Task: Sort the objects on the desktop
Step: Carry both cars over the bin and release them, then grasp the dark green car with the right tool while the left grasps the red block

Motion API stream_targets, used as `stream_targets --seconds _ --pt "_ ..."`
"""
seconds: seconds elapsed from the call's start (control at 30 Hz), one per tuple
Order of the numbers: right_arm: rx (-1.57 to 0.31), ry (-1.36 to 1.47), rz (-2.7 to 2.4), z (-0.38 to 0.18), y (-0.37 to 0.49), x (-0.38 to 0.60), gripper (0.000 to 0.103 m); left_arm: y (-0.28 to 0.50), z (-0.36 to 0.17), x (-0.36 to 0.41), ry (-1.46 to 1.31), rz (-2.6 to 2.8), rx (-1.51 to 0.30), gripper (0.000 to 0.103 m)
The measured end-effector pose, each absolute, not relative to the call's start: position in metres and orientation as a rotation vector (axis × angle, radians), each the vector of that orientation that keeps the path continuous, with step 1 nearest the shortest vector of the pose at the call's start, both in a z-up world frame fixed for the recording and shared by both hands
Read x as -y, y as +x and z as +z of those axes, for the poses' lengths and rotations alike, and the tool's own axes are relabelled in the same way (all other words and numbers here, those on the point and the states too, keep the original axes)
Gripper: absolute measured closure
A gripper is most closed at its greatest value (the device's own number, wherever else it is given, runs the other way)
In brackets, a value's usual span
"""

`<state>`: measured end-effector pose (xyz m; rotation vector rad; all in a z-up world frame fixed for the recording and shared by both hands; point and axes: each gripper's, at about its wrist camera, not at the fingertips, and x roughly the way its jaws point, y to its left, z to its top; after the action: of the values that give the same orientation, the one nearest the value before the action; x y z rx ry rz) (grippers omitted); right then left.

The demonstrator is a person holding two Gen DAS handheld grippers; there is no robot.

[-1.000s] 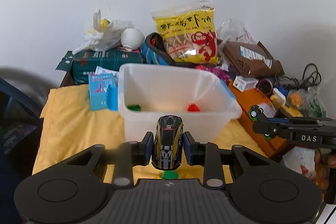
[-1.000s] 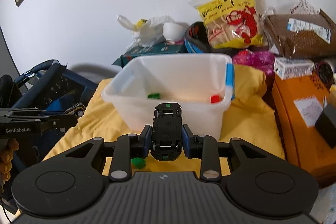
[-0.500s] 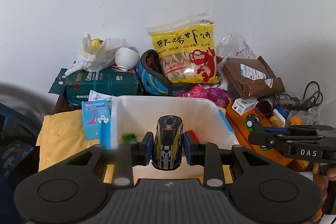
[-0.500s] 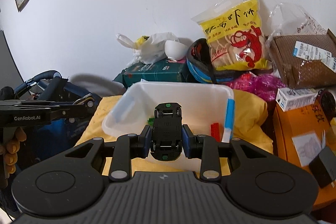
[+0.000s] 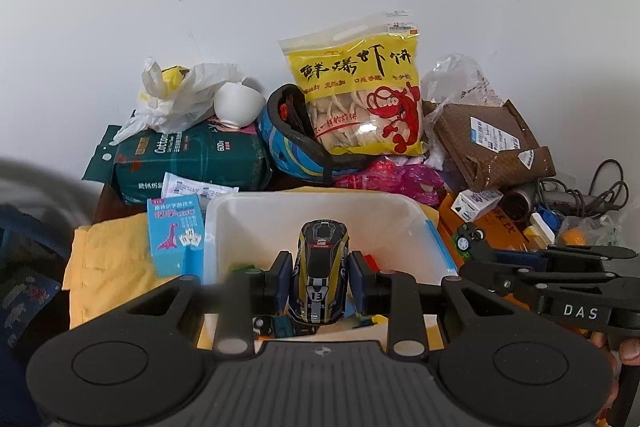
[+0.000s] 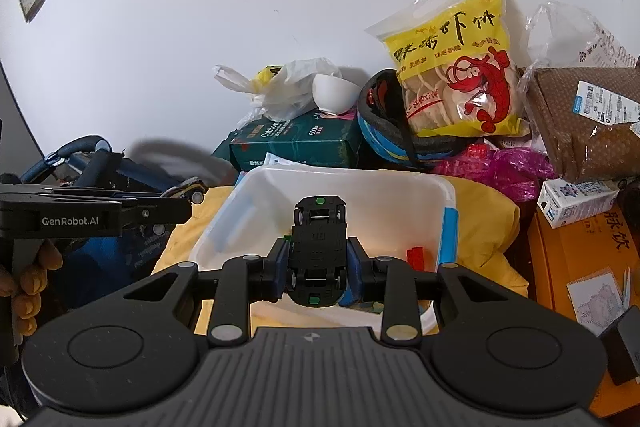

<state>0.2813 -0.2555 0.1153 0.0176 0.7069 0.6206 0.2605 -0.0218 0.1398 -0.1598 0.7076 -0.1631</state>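
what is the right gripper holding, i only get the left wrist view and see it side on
Observer: A black toy car, clamped between the pads of the right gripper, its underside facing the camera.
Operator: is it lined up with the white bin
Observer: Yes, in the right wrist view the bin's opening lies straight ahead of the car and below it.
Operator: can you see my left gripper from there
Observer: Yes, at the left edge, with the nose of the yellow toy car sticking out and a hand around its handle.
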Motion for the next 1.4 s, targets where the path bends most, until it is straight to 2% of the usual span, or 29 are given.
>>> stream_targets --seconds 0.4,0.43,0.47,0.53,0.57,0.63,0.8,1.0,1.1,1.23,1.4 --pt "-0.775 -0.041 0.589 0.105 0.316 0.238 0.070 0.299 0.134 0.028 -0.138 -0.159 -0.779 0.069" --pt "-0.780 -0.046 0.586 0.104 0.319 0.237 0.070 0.302 0.133 0.028 -0.142 -0.151 -0.781 0.062" --pt "-0.788 -0.048 0.584 0.102 0.322 0.235 0.069 0.304 0.131 0.027 -0.146 -0.144 -0.786 0.048" --pt "-0.808 -0.062 0.578 0.099 0.329 0.233 0.067 0.308 0.127 0.026 -0.136 -0.085 -0.784 0.038" --pt "-0.812 -0.079 0.569 0.097 0.333 0.230 0.055 0.308 0.125 0.024 -0.129 -0.064 -0.782 0.037" --pt "-0.809 -0.108 0.534 0.095 0.336 0.229 0.037 0.307 0.120 0.020 -0.127 -0.047 -0.789 0.037" --pt "-0.798 -0.090 0.549 0.088 0.326 0.236 0.037 0.278 0.105 0.010 -0.107 -0.052 -0.751 0.037" --pt "-0.757 -0.070 0.610 0.068 0.266 0.248 0.037 0.205 0.064 0.010 -0.083 -0.092 -0.703 0.037" --pt "-0.781 -0.085 0.613 0.037 0.233 0.248 0.037 0.170 0.036 0.010 -0.094 -0.085 -0.724 0.037" --pt "-0.902 -0.102 0.575 -0.021 0.205 0.242 0.041 0.138 0.004 0.013 -0.103 -0.084 -0.763 0.037" --pt "-0.976 -0.029 0.539 -0.054 0.197 0.232 0.042 0.108 -0.014 0.013 -0.092 -0.100 -0.806 0.037"
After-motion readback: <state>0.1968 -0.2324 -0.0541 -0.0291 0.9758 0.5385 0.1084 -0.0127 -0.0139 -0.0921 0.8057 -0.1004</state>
